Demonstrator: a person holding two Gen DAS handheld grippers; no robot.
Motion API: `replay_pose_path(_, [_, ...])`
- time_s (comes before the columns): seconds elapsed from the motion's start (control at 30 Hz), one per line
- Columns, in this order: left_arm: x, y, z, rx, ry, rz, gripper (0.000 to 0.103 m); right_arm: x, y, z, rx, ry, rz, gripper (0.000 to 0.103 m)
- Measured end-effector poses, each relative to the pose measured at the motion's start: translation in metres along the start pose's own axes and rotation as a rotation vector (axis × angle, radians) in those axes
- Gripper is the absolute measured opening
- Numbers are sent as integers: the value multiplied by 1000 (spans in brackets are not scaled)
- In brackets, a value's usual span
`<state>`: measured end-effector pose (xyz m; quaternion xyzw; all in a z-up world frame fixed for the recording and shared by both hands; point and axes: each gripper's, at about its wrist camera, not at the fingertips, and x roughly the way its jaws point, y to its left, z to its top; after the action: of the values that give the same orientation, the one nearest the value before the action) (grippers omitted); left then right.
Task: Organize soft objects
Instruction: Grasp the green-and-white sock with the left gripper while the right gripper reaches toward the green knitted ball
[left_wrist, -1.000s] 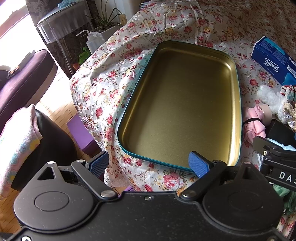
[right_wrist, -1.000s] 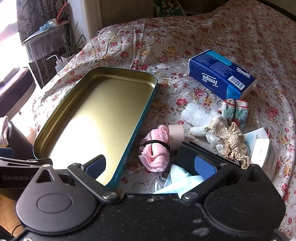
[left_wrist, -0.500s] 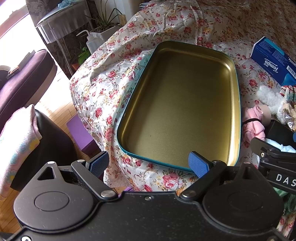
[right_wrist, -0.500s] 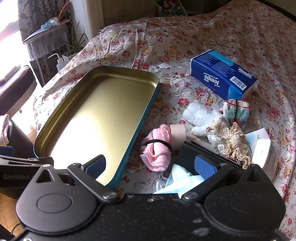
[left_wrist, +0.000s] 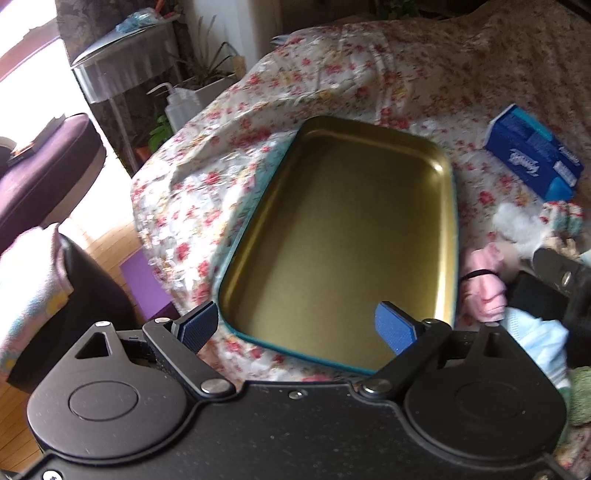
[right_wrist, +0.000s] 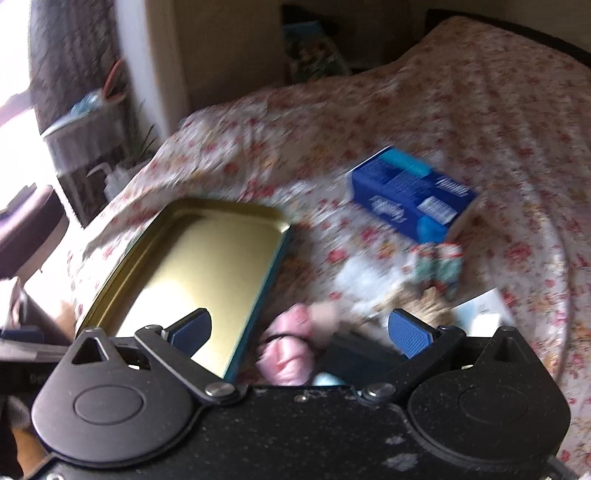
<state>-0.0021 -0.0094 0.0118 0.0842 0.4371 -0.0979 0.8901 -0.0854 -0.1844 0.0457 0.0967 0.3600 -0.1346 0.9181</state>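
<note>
A gold tray with a teal rim (left_wrist: 453, 206) (right_wrist: 275, 254) lies bare on the flowered bedspread. To its right sit a pink scrunchie with a black band (left_wrist: 484, 291) (right_wrist: 288, 360), a white fluffy piece (left_wrist: 517, 221), striped socks (right_wrist: 439, 266), a beige lace piece (right_wrist: 424, 306) and a light blue mask (left_wrist: 535, 339). My left gripper (left_wrist: 297, 326) hovers open over the tray's near edge, nothing between its fingers. Spread wide as well, my right gripper (right_wrist: 299, 332) hangs above the scrunchie and a black object (right_wrist: 354, 360). Both views are blurred.
A blue tissue box (left_wrist: 532, 158) (right_wrist: 410, 195) lies beyond the soft things, a white packet (right_wrist: 484, 310) to their right. Left of the bed stand a purple stool (left_wrist: 40, 166), a glass side table (left_wrist: 122, 66), a spray bottle (left_wrist: 181, 107) and a black chair with a towel (left_wrist: 33, 295).
Both grippers have pulled back and tilted up, so the tray and the soft things sit lower and farther in view. Nothing was grasped; the jaws stay spread.
</note>
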Motion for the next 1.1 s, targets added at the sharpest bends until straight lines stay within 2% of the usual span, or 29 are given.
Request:
replay_pose_path(0.17, [-5, -21, -3, 52, 0, -70, 90, -9, -47, 14, 113, -25, -91, 102])
replay_pose_path(0.33, [-11, -53, -8, 121, 28, -194, 90, -8, -102, 16, 248, 8, -195, 102])
replay_pose_path(0.47, [-11, -80, -15, 181, 89, -302, 90, -9, -134, 10, 302, 12, -297, 102])
replay_pose_path(0.6, [-12, -107, -28, 260, 124, -362, 90, -6, -156, 5, 379, 32, -284, 102])
replay_pose_path(0.73, [-23, -127, -44, 347, 145, -439, 90, 1, -162, 2, 385, 57, -273, 102])
replay_pose_path(0.87, [-20, -144, -61, 428, 174, -447, 90, 8, -164, 1, 388, 75, -262, 102])
replay_pose_path(1.1, [-8, -169, -79, 483, 201, -440, 90, 13, -165, 0, 387, 96, -255, 102])
